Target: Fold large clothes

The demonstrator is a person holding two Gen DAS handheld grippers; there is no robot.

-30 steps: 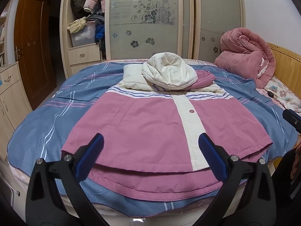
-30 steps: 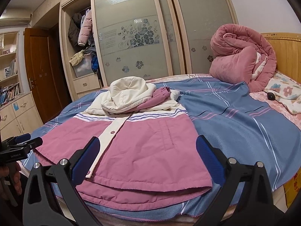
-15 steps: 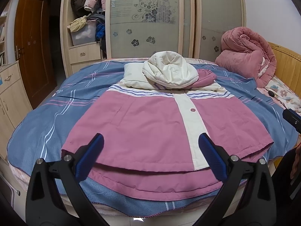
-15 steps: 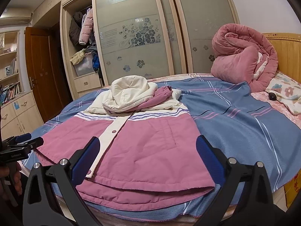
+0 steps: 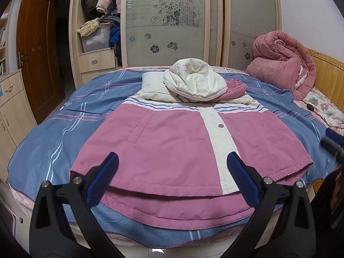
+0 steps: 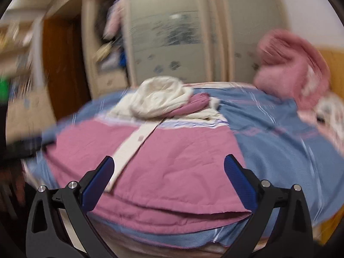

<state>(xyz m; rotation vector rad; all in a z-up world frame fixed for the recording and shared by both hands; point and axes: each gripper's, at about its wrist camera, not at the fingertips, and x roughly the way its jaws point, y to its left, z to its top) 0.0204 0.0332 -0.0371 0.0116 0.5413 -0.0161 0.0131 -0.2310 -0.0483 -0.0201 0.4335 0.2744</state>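
Pink and cream padded fabric, a hooded jacket (image 5: 178, 142), was spread front-up across the blue bed (image 5: 53, 129), its hem at the near edge and its cream hood (image 5: 193, 81) bunched toward the far edge by the wardrobe (image 5: 172, 21). The left tongs (image 5: 172, 178) were held apart and empty above the hem, much as half a second earlier. The right tongs (image 6: 169, 180) were likewise parted with nothing between them, but their view had turned heavily blurred and the jacket (image 6: 167, 161) filled more of it than before, so a quick swing toward the hem was judged to be under way. No fabric was yet gripped; the fold was judged barely begun, with the hem corners the likely first hold
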